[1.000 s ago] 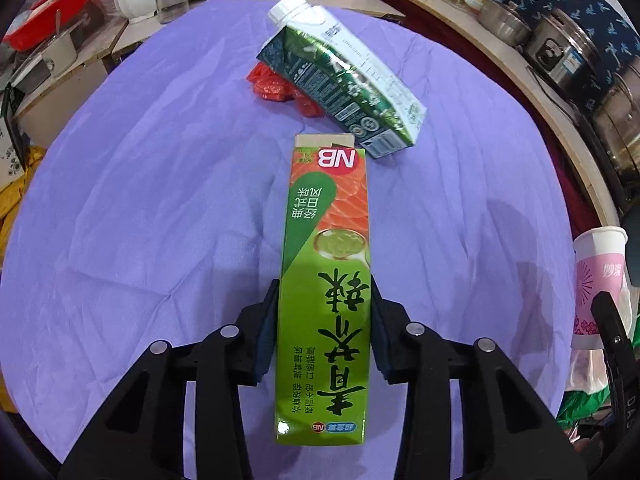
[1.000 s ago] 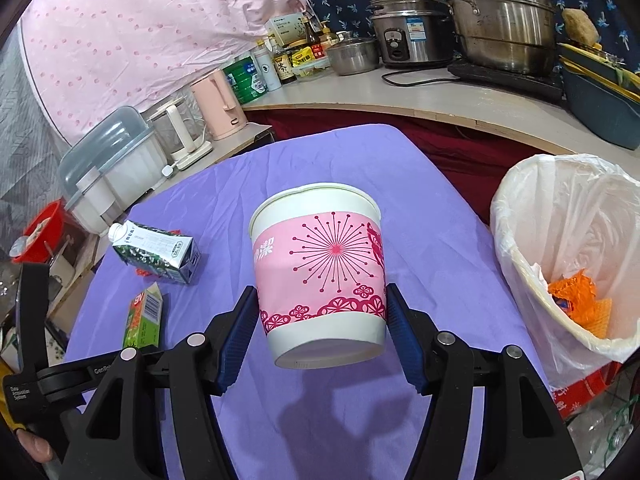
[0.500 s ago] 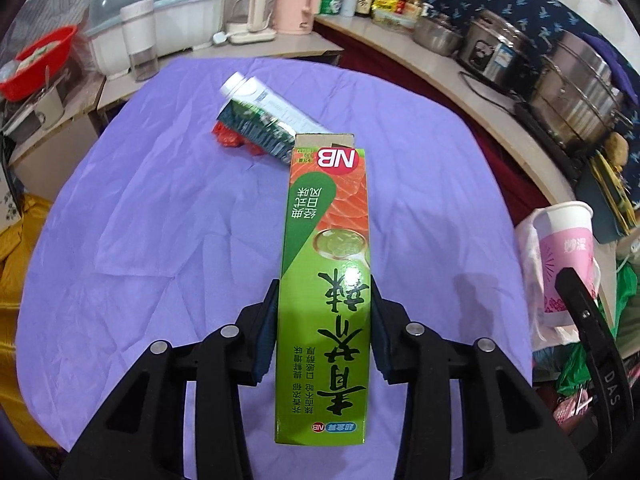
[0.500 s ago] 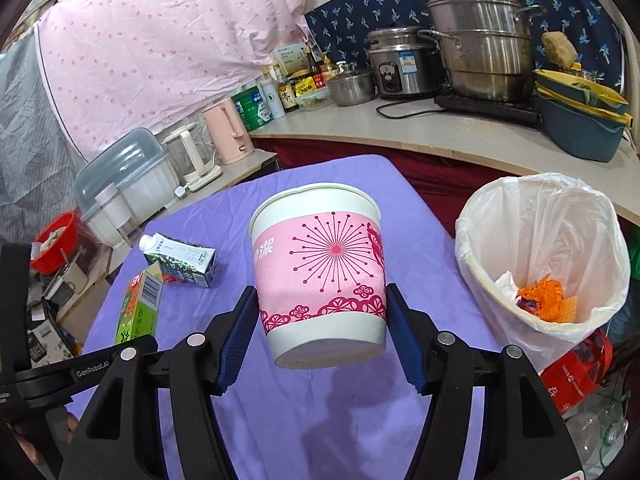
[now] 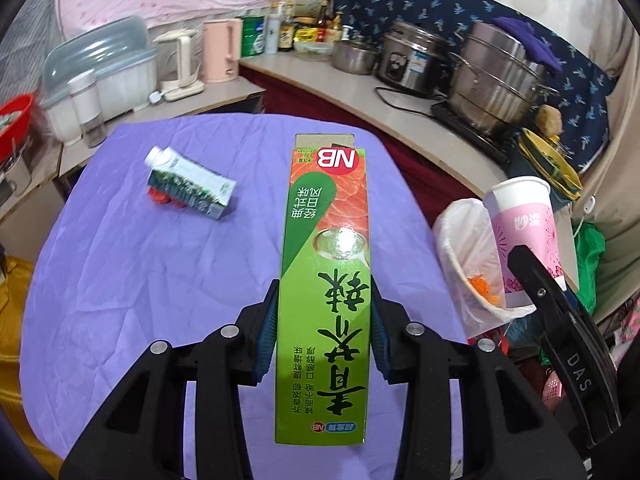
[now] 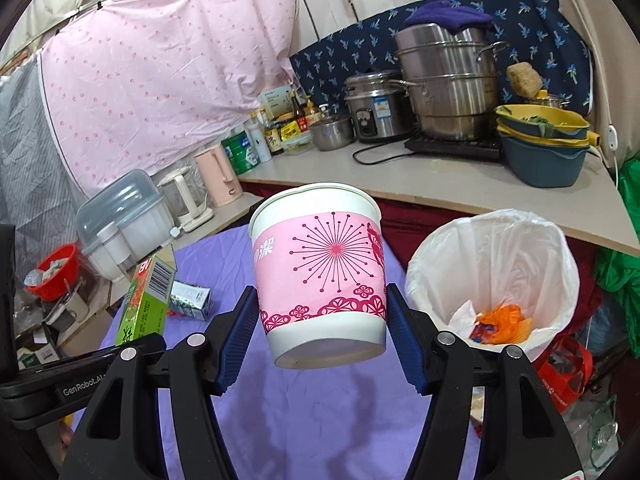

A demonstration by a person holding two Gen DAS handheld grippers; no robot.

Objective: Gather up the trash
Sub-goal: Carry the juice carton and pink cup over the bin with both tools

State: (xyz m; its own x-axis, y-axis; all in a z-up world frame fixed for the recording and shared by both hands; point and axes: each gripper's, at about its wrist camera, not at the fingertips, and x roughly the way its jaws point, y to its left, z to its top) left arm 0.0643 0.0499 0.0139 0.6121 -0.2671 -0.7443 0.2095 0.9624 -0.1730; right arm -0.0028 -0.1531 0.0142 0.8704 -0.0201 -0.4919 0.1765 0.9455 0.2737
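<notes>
My left gripper [image 5: 323, 324] is shut on a long green and orange carton [image 5: 325, 256] and holds it above the purple tablecloth [image 5: 140, 264]. The carton also shows in the right wrist view [image 6: 146, 300]. My right gripper [image 6: 322, 332] is shut on a pink and white paper cup [image 6: 320, 272], held upright in the air; it also shows in the left wrist view [image 5: 524, 232]. A white-lined trash bin [image 6: 494, 272] with orange scraps stands off the table's right edge, below and right of the cup. A small green drink carton [image 5: 188, 188] lies on a red wrapper [image 5: 158, 196] on the cloth.
A counter [image 6: 420, 184] behind the table holds steel pots [image 6: 448, 84], a rice cooker [image 6: 372, 108], stacked basins [image 6: 544, 140] and bottles. A side shelf at the left carries a pink kettle [image 5: 220, 50], a lidded dish rack [image 5: 100, 64] and a red bowl [image 5: 12, 120].
Both grippers have risen and tilted up with their loads. The table has dropped lower in view, the counter and wall have come into sight, and the bin now sits closer to the cup.
</notes>
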